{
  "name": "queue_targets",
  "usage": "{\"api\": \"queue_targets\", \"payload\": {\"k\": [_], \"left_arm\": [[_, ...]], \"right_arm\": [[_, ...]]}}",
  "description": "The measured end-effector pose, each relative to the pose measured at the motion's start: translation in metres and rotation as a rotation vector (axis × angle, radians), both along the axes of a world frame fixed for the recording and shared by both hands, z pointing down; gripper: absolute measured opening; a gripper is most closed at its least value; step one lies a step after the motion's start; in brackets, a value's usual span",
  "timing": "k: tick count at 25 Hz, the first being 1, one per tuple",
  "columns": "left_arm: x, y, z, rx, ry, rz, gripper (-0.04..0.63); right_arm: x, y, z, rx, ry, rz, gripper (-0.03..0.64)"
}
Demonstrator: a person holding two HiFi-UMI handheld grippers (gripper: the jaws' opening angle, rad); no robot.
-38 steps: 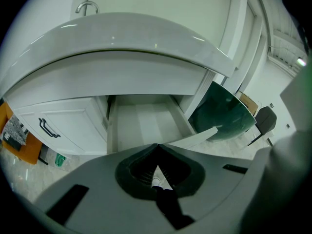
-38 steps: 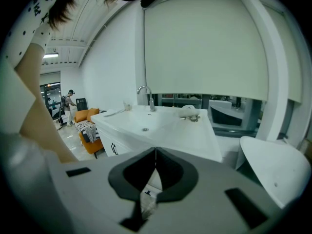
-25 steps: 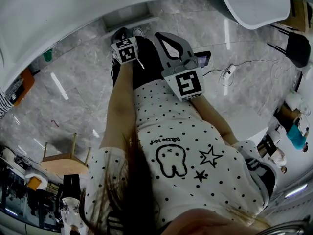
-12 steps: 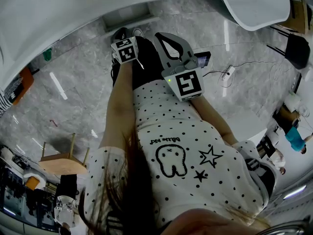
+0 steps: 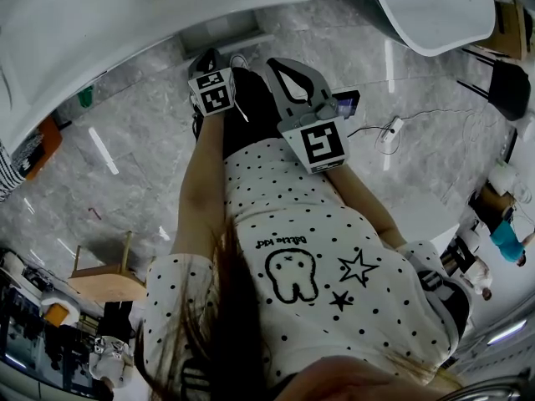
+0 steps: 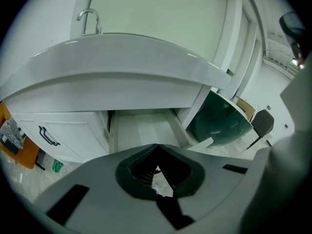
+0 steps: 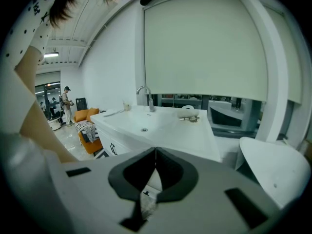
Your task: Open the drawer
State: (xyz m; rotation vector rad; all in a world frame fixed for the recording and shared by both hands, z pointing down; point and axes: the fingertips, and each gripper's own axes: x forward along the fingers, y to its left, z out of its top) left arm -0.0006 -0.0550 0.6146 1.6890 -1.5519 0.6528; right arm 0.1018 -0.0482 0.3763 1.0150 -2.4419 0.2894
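1. At the far left of the left gripper view, a white cabinet door (image 6: 68, 130) with a black handle (image 6: 48, 136) stands shut under a curved white countertop (image 6: 122, 67).
2. Just right of that door is the drawer (image 6: 141, 128). It is white and plain, and it is pulled out from beneath the countertop. Its pale bottom and two thin side walls show, and its near end is hidden behind the gripper's own body.
3. The left gripper (image 6: 157, 146) has its jaws pressed together with nothing between them. Its tips point at the open drawer, which lies just beyond them and apart from them. In the head view the drawer sits ahead of this gripper, under the counter's edge.
4. The right gripper (image 7: 156, 150) is also pressed together and holds nothing. It aims higher, over the countertop, toward the basin (image 7: 146, 126) and the faucet (image 7: 145, 95). In the head view it lies right of the left gripper, with the drawer ahead and to its left, well apart from it.
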Motion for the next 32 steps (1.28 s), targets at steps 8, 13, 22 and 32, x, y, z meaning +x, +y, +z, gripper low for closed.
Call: {"api": "queue_targets", "payload": {"k": [8,13,22,32], "left_arm": [[-0.003,-0.012,-0.029,0.074,0.021,-0.017,0.005],[-0.007,-0.025,-0.052,0.140,0.002,-0.013,0.005],[-0.013,-0.034,-0.076,0.192,0.009,-0.029,0.005],[-0.008,-0.037,-0.107,0.259,0.020,0.001,0.005]], "right_arm": [[-0.005,-0.002,-0.003,0.018,-0.012,-0.005,0.015],[0.000,-0.008,-0.013,0.043,-0.031,0.016,0.014],[0.006,-0.016,-0.028,0.098,-0.033,0.026,0.014],[0.000,-0.016,-0.048,0.150,-0.040,-0.002,0.014]]}}
